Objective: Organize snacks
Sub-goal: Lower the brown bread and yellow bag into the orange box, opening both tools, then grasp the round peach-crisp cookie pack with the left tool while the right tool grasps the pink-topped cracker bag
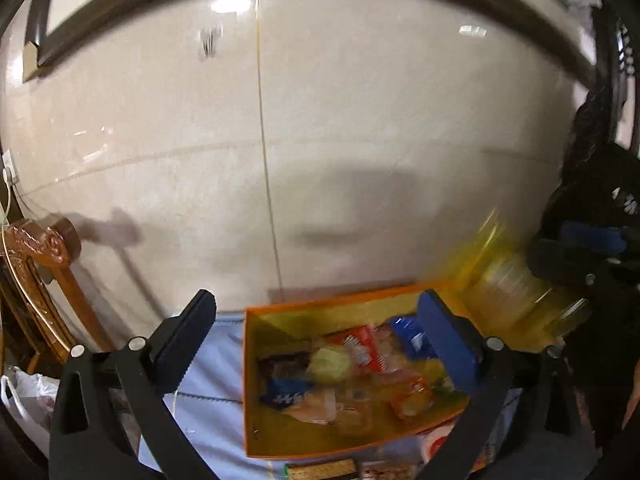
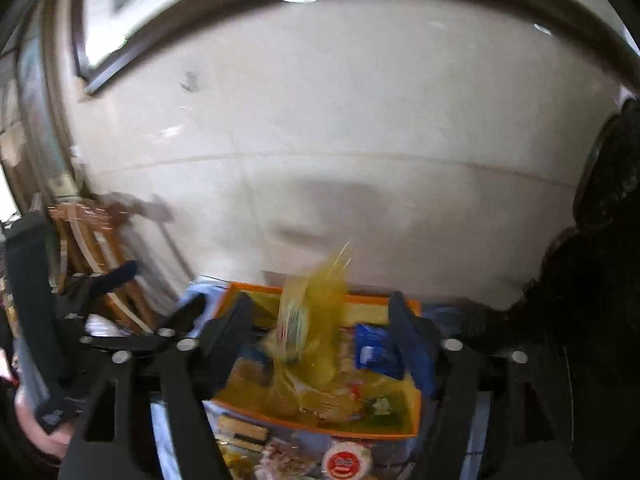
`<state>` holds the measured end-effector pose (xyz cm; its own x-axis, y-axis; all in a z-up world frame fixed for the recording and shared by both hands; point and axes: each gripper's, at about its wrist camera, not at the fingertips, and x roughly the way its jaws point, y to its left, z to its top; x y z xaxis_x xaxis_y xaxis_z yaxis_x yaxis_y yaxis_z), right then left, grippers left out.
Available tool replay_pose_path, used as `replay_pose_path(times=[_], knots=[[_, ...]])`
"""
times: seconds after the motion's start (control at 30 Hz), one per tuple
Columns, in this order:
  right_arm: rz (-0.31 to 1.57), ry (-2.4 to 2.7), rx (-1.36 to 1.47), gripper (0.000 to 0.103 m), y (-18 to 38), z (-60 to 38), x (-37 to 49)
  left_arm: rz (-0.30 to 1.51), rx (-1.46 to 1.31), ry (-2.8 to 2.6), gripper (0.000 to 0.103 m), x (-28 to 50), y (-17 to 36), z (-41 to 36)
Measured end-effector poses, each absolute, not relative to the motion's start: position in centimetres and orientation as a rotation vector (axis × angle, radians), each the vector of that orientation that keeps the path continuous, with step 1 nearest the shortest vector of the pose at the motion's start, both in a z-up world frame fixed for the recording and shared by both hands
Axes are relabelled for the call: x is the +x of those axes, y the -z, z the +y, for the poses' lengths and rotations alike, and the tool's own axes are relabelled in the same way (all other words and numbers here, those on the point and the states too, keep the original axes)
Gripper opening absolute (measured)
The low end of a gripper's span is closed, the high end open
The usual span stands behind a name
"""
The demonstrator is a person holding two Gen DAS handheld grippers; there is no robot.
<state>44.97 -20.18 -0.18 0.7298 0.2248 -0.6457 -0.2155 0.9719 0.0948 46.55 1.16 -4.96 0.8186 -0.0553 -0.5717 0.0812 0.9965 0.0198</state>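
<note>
A motion-blurred yellow snack bag (image 2: 308,320) hangs between the right gripper (image 2: 320,320)'s part-open jaws, pads apparently clear of it, above the orange box (image 2: 320,428) of packets; its print is unreadable. The left gripper (image 1: 320,336), jaws wide and empty, frames that box near the blue-clothed counter (image 1: 212,380)'s far edge; there the bag is a smear at right.

Each camera is riding on its own claw, looking forward and downward along the two fingers toward a pale tiled wall (image 1: 340,120). The left view is looking from the left, close above the orange box (image 1: 256,380) of snacks on the worktop (image 1: 212,380), with the right claw (image 1: 576,256) showing at its right edge. The right view is facing the same orange box (image 2: 414,400) and wall (image 2: 360,100) from further right, with the left claw (image 2: 96,280) at its left edge.
</note>
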Motion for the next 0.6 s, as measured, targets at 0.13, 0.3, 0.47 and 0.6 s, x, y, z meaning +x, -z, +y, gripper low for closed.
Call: replay_pose_path(times=[0.13,0.3,0.47,0.6], knots=[[0.749,-0.233,0.015,0.071,2.8,-21.0,44.4,0.643,0.061,0.064,0.099,46.5,7.2,2.6],[0.814,-0.214,0.046,0.071,6.3,-22.0,42.2,0.703,0.023,0.047,0.099,44.6,10.4,4.7],[0.888,-0.192,0.094,0.071,10.1,-23.5,38.1,0.761,0.030,0.085,0.099,39.7,14.1,5.2],[0.960,-0.125,0.185,0.073,14.4,-25.9,33.8,0.810,0.061,0.159,0.099,34.2,18.1,4.2]])
